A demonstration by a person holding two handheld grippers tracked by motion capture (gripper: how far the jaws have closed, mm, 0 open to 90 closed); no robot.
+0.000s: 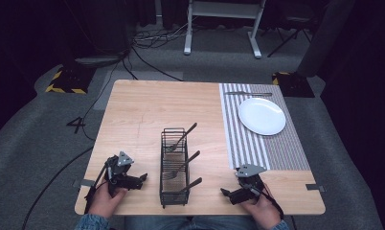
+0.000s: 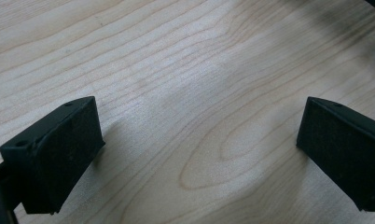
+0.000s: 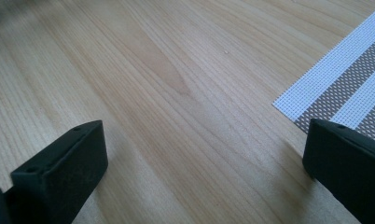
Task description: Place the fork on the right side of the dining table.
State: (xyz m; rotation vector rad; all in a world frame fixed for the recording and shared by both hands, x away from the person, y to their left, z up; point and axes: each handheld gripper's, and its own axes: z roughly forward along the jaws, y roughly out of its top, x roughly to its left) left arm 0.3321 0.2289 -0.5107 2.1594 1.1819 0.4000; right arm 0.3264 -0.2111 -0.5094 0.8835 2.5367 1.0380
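A black wire caddy (image 1: 174, 166) stands in the middle of the wooden table (image 1: 147, 110), holding three forks whose dark handles lean out to the right. A white plate (image 1: 262, 115) lies on the striped placemat (image 1: 257, 139) at the back right, with a knife (image 1: 248, 93) beyond it. My left gripper (image 1: 142, 179) rests near the front edge, left of the caddy, pointing toward it. In the left gripper view its jaws stand wide apart over bare wood (image 2: 195, 116). My right gripper (image 1: 225, 192) rests to the caddy's right, open, with only wood (image 3: 176, 93) between its jaws.
A corner of the placemat (image 3: 344, 84) lies just ahead of my right gripper. Tape tabs (image 1: 315, 187) stick out at the table's front corners. Cables, a yellow-and-black marked base (image 1: 66, 81) and a white desk frame (image 1: 221, 28) stand on the grey carpet beyond the table.
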